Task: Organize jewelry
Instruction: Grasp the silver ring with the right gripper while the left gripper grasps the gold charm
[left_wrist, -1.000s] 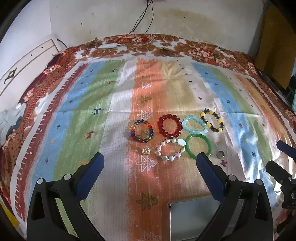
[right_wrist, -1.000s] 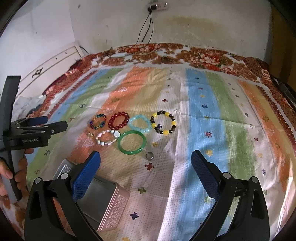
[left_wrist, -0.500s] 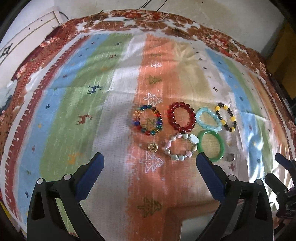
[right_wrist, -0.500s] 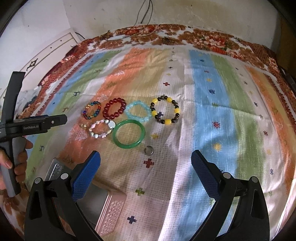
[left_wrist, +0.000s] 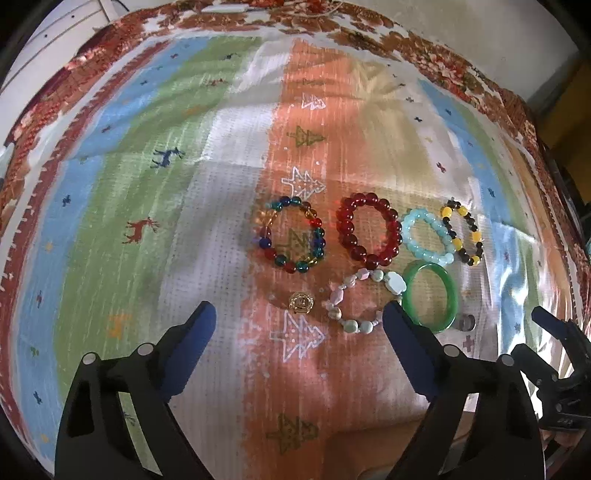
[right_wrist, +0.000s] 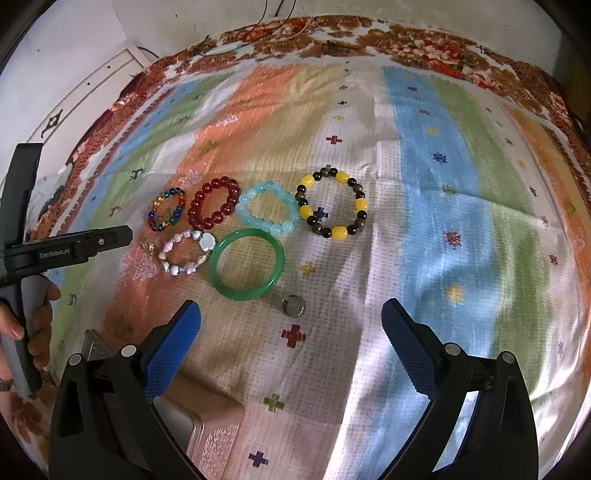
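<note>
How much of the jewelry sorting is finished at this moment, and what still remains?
Nothing looks sorted yet. All six bracelets, from the multicolored one to the green bangle, lie on the cloth, as do the gold ring and silver ring. The left gripper and right gripper are open and hold nothing. The pink box sits nearby; its inside is hidden.

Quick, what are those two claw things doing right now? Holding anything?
Left gripper: open, holding nothing, above the bracelets.
Right gripper: open, holding nothing.
</note>
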